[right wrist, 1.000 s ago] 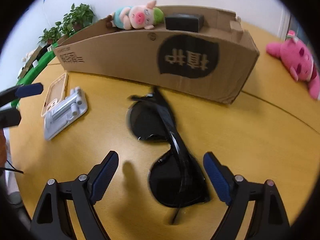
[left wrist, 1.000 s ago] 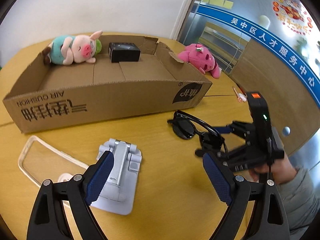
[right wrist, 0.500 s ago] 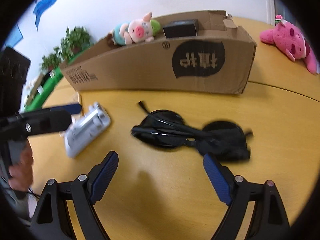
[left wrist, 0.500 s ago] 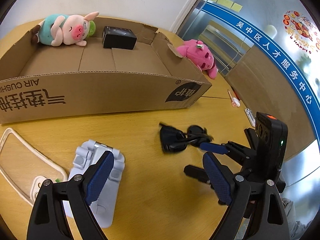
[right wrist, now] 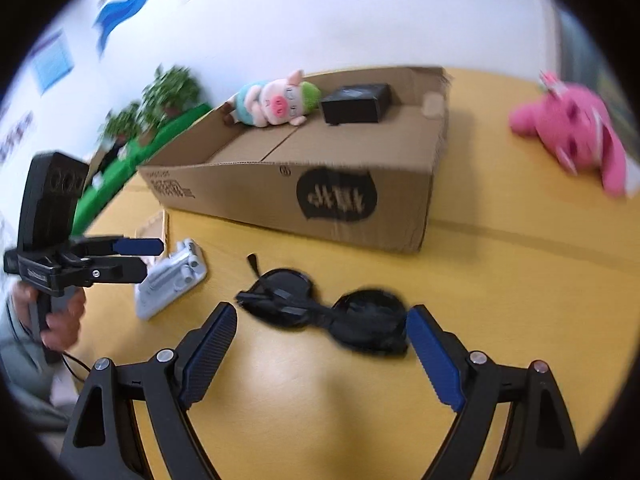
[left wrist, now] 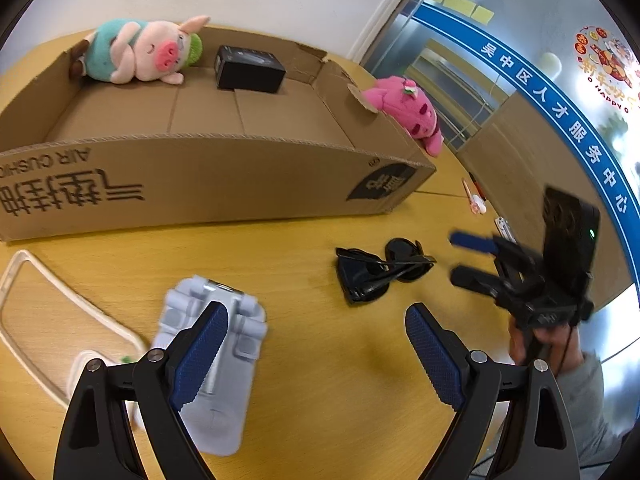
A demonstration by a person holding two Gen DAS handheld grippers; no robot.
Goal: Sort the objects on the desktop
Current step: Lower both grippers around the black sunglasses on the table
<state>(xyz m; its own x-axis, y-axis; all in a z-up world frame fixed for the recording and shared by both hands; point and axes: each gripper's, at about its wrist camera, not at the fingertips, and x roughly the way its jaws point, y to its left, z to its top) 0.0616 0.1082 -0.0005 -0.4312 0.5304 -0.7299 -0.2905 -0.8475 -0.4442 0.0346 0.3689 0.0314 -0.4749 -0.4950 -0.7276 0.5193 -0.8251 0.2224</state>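
Sunglasses [right wrist: 326,314] have swung round since a second ago, now lying crosswise on the worktop [right wrist: 500,280] before the cardboard box [right wrist: 360,196]. Right gripper [right wrist: 322,354] has lifted off, jaws wide, empty. Left gripper [left wrist: 316,352] wide, empty, above grey phone stand [left wrist: 218,364].

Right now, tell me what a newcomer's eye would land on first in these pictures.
The long cardboard box dominates the yellow table, with a pig plush in a teal shirt and a black box inside at its far end. A bright pink plush lies on the table outside the box's right end. In front of the box, black sunglasses lie just ahead of the open right gripper.
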